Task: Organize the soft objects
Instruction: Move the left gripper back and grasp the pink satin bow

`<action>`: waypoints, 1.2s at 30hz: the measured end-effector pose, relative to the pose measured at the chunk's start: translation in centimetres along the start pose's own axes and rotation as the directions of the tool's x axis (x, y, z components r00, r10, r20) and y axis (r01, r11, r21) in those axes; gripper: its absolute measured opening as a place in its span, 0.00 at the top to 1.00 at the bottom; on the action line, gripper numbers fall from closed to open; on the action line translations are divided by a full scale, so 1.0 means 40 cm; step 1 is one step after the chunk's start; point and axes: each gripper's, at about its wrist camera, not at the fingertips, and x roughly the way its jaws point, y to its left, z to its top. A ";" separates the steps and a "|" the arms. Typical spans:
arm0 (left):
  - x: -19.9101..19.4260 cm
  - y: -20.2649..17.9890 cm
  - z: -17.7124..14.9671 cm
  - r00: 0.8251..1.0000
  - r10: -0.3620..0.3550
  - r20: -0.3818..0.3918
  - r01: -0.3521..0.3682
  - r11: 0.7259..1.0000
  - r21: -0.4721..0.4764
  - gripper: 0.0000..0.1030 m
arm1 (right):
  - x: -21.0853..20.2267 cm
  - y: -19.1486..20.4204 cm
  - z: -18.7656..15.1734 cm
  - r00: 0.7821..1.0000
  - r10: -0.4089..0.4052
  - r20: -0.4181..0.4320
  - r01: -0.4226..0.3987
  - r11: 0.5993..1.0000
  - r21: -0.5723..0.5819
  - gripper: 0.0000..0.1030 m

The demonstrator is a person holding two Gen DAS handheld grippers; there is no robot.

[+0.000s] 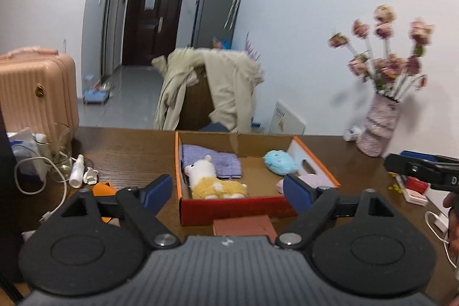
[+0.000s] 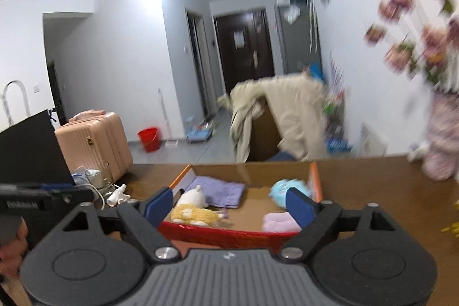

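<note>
Both grippers hang above the table's near edge with jaws spread wide and nothing between them: the left gripper point(image 1: 228, 192) and the right gripper point(image 2: 229, 204) each frame the box point(image 1: 238, 208) from behind its red near wall.

Inside the box, the purple towel point(image 1: 212, 159) lies in the far left corner, with the llama point(image 1: 213, 181) along the left wall, its head on the towel's near edge. The blue plush point(image 1: 281, 161) sits by the right wall, towards the far side. The pink plush point(image 2: 279, 221) lies in the near right corner; the right wrist view shows most of it, while in the left wrist view it is mostly hidden behind a pad.

Only the left view shows the vase point(image 1: 377, 128) sharply, near the table's far right; the right view blurs it. That view also catches the right gripper's tip at its right edge, a brown block point(image 1: 243, 225) just outside the box's near wall, and an orange thing point(image 1: 104, 188), partly hidden, left of the box. The right view alone shows a red bucket point(image 2: 149, 138) on the floor. A spray bottle point(image 1: 77, 171) lies near the table's left edge.
</note>
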 end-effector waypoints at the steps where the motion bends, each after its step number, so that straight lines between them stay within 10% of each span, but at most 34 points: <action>1: -0.034 -0.005 -0.021 1.000 -0.004 0.026 0.004 1.000 0.009 0.10 | -0.046 0.004 -0.024 1.000 -0.015 0.020 0.016 1.000 -0.018 0.14; 18: -0.255 0.009 -0.373 0.999 -0.043 0.033 0.044 0.999 -0.014 0.03 | -0.227 0.107 -0.430 0.997 -0.024 -0.069 0.023 1.000 -0.019 0.12; 36: 0.007 -0.066 -0.392 0.994 -0.095 -0.057 0.098 0.993 0.062 0.11 | 0.037 0.064 -0.388 0.992 0.043 -0.121 -0.037 0.998 0.052 0.22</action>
